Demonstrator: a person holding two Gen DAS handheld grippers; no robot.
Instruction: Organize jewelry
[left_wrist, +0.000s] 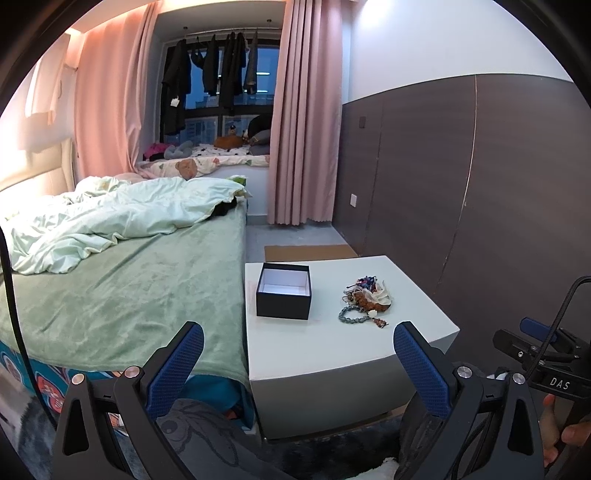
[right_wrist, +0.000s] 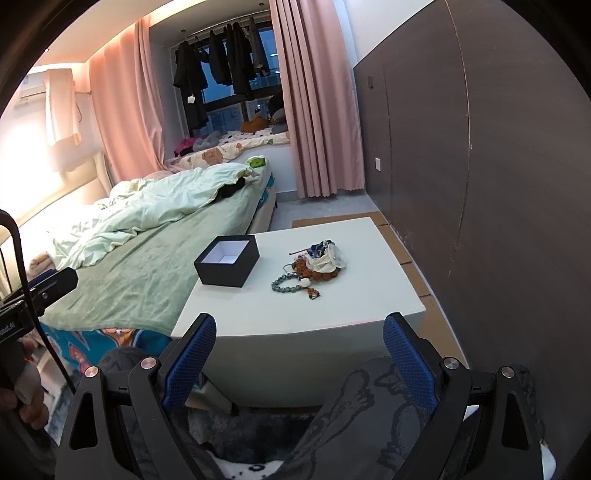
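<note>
Both claws, left (left_wrist: 298, 345) and right (right_wrist: 299, 334), agape short of jewelry heap (right_wrist: 314, 264).

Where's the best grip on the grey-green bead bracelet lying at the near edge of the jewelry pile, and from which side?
Likely the near-left arc of the grey-green bead bracelet, from above. It lies flat on the white table, so fingers must straddle the strand top-down. That arc sits clear of the tangled jewelry pile and of the white charm on its right end. The open right gripper looks better lined up.

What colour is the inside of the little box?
White inside, black outside. The box shows it best in the left wrist view.
</note>
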